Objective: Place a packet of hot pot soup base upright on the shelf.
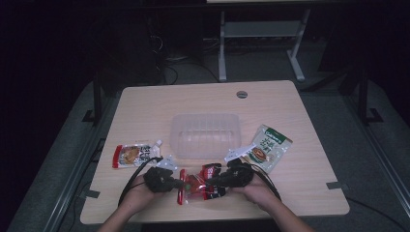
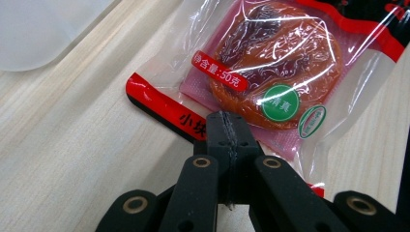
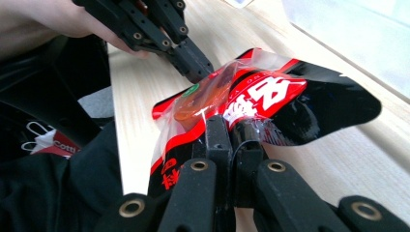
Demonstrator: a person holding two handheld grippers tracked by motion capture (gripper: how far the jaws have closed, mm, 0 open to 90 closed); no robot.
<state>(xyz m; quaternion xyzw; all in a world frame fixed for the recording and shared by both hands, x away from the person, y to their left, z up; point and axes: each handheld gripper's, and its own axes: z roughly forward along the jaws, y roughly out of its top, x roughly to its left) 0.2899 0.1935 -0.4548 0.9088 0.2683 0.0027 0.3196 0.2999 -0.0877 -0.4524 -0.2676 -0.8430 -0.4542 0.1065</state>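
Beyond both grippers stands a clear rectangular plastic tub (image 1: 205,135) on the pale wooden table (image 1: 145,104). Between them lies a red-and-black clear plastic snack packet (image 1: 196,184). The left gripper (image 2: 226,126) is clamped on its near edge; the right gripper (image 3: 232,133) pinches its opposite edge.

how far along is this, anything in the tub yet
Nothing looks packed yet: the clear tub appears empty. In hand: the left gripper and right gripper are both shut on opposite edges of the red snack packet. Left: that packet, plus the spouted pouch and green packet lying beside the tub.
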